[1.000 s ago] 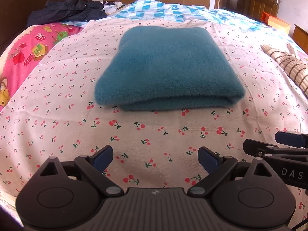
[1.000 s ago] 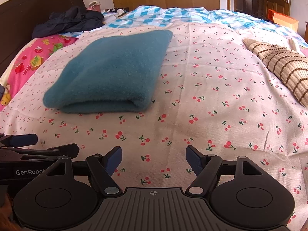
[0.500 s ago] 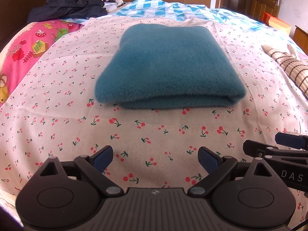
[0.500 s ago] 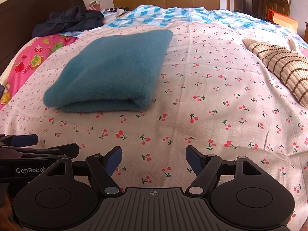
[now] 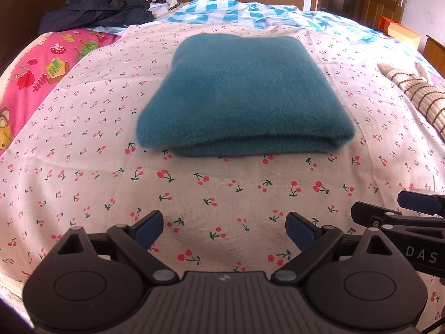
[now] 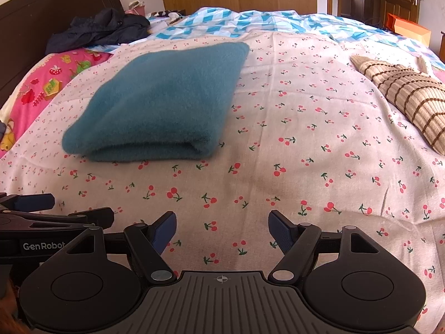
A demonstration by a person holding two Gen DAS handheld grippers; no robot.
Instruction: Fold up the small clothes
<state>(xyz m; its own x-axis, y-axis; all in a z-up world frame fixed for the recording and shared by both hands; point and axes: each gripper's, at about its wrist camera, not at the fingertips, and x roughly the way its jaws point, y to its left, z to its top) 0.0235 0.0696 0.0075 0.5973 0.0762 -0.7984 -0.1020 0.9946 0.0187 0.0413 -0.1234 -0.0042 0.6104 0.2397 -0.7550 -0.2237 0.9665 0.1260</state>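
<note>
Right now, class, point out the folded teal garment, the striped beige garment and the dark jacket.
folded teal garment [image 5: 244, 91], left wrist view, top face.
striped beige garment [image 6: 406, 97], right wrist view, middle.
dark jacket [image 6: 100, 29], right wrist view, centre.

Teal garment [image 5: 244, 91]; white cherry-print sheet [image 5: 222, 183]; beige brown-striped cloth [image 6: 408, 97].

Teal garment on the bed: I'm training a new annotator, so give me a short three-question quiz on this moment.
1. True or false: the left gripper is shut on the teal garment.
2. Which lies to the right of the teal garment? A) striped beige cloth B) dark jacket C) pink cartoon bedding
3. Fill in: the garment lies ____ on the cherry-print sheet.

Key: 1 false, both grippers (right gripper) open and empty; 2 A; 3 folded.
</note>
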